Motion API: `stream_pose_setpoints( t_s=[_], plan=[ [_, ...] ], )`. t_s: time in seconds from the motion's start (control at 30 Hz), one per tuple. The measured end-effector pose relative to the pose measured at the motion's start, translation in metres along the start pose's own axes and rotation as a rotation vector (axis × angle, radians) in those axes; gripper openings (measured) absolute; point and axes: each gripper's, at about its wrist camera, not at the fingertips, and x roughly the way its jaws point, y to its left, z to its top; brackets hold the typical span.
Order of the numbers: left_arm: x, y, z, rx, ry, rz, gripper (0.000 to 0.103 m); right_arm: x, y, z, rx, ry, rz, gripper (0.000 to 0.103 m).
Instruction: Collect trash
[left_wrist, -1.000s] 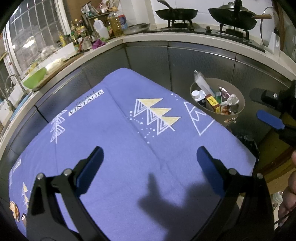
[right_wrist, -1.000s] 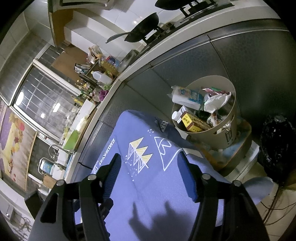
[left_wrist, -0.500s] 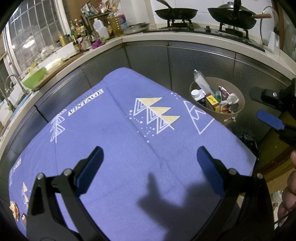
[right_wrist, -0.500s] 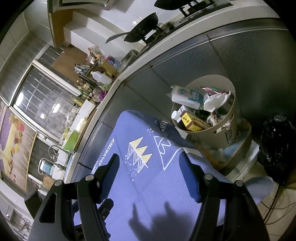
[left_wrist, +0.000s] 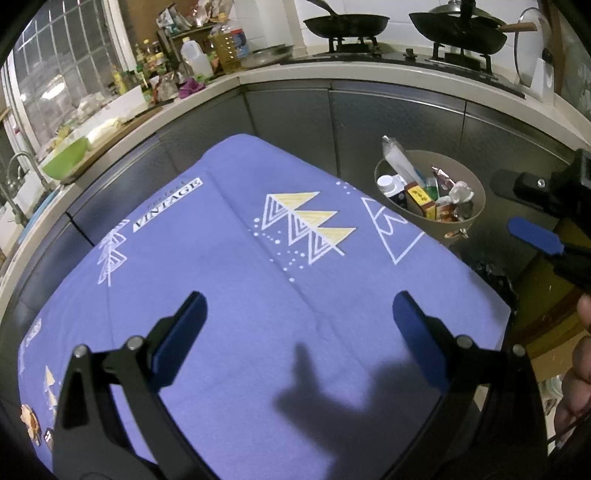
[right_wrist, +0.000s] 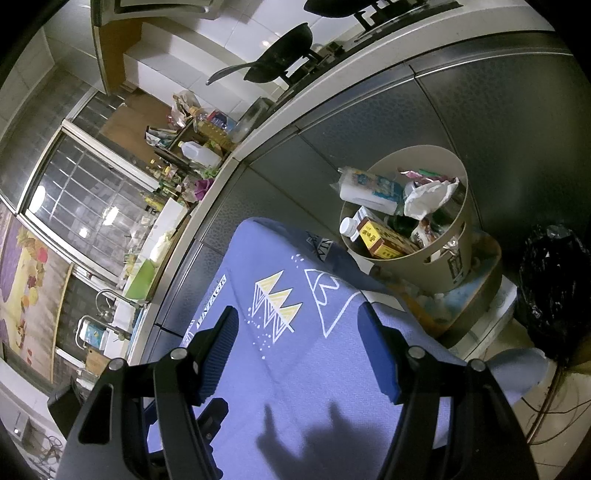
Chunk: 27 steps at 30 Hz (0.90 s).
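While nothing has shifted, both my left hand-held gripper (left_wrist: 295, 325) and right hand-held gripper (right_wrist: 297, 341) hang released, empty, above the bare purple-clothed tabletop (left_wrist: 229, 266); the round beige trash bin (left_wrist: 476, 206) looks full, so collecting seems done.

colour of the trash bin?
Beige trash bin; clearest in the right wrist view.

Blue cloth-covered desk (left_wrist: 229, 280): surface bare, open to passage. Beyond its far right corner, trash bin (right_wrist: 452, 254) packed to the rim; cabinet fronts (left_wrist: 388, 122) close behind; black bag (right_wrist: 554, 288) beside it.
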Motion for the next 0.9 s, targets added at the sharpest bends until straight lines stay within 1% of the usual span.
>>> stream_pose_setpoints(
  t_s=[0.17, 0.3, 0.57, 0.9],
  plan=[
    [-0.0007, 0.0007, 0.0004, 0.002, 0.000, 0.004, 0.097, -0.0001, 0.0001, 0.0000, 0.000, 0.000, 0.000, 0.063],
    [-0.0024, -0.0014, 0.0023, 0.021, -0.002, 0.022, 0.097, 0.0000, 0.0002, -0.0003, 0.000, 0.001, 0.000, 0.063],
    [-0.0025, -0.0010, 0.0026, 0.024, 0.004, 0.026, 0.097, 0.0003, -0.0003, -0.0022, 0.002, 0.002, 0.000, 0.063],
    [-0.0050, -0.0009, 0.0030, 0.030, -0.008, 0.002, 0.097, 0.0007, -0.0005, -0.0038, 0.002, 0.002, 0.000, 0.063]
  ],
)
